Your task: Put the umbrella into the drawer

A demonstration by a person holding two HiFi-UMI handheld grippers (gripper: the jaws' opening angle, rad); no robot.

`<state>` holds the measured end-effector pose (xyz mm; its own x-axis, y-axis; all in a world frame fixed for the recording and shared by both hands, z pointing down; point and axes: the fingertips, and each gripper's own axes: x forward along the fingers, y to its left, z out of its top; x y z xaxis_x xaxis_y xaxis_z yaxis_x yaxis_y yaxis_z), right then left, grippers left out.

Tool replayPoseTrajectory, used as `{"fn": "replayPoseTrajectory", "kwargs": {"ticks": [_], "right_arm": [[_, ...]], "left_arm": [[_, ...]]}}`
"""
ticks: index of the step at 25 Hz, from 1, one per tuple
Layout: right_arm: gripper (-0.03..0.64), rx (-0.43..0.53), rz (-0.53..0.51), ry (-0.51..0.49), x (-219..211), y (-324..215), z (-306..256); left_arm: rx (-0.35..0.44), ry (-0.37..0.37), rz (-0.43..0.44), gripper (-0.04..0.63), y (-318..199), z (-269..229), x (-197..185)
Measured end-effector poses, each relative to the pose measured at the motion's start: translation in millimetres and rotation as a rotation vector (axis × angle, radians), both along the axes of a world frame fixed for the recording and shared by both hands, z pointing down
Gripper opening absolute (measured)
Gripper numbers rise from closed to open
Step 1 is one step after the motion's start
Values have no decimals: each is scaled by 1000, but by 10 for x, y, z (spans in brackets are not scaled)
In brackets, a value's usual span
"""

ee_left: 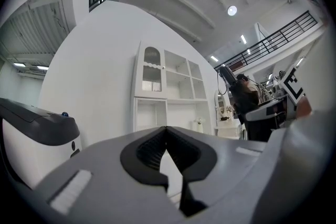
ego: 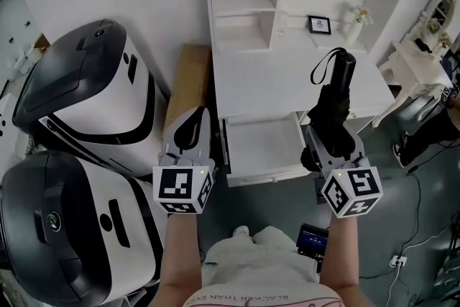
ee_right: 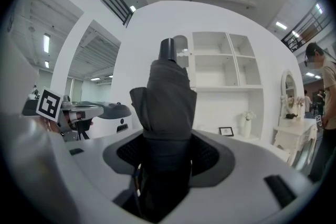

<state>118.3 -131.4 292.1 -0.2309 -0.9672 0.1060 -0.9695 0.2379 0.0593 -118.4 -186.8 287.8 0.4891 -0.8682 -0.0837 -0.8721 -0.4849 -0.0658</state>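
The right gripper [ego: 327, 134] is closed on a folded black umbrella [ego: 335, 95], clamped around the bundled fabric of its lower part. In the right gripper view the umbrella [ee_right: 168, 99] fills the gap between the jaws, and the ribbed black pads [ee_right: 211, 157] press on it from both sides. From the grip the umbrella runs out ahead of the fingertips and ends in its black handle [ego: 344, 65], where a thin wrist strap [ego: 320, 68] loops off to the left. In the head view the handle end lies over the top of the white desk [ego: 259, 79], and the gripped end is beside the right front corner of the open drawer [ego: 262, 147]. No part of the umbrella is inside the drawer.

The drawer is pulled out from under the desk top, between the two grippers, and shows a bare white floor.

The left gripper [ego: 189, 131] is at the drawer's left, its jaws closed together with nothing between them. Its own view shows the dark pads [ee_left: 152, 152] meeting at their tips.

At the back of the desk stand a small framed picture [ego: 320, 24] and a white vase of flowers [ego: 357, 19]. Two large white-and-black machines [ego: 86, 90] stand on the left
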Motion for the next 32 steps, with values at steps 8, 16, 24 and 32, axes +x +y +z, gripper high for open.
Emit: {"fn": "replayPoseTrajectory", "kwargs": {"ticks": [8,16,24,32], "right_arm": [[247,-67,-29,9,17,-154,279],[247,-160,-96,8,46,-471,701],[247,-287,-198,39,19,-801,1193],[247,-422,-304,105,7,-1033,1709]], "left_arm": [[-53,-15,-3,9,-154,230,74],[-133,-25,-27,9,-374,566,187],[-202,-37,-57,9,-656,839,302],[-245,-50,-88,9,-857,1015,338]]}}
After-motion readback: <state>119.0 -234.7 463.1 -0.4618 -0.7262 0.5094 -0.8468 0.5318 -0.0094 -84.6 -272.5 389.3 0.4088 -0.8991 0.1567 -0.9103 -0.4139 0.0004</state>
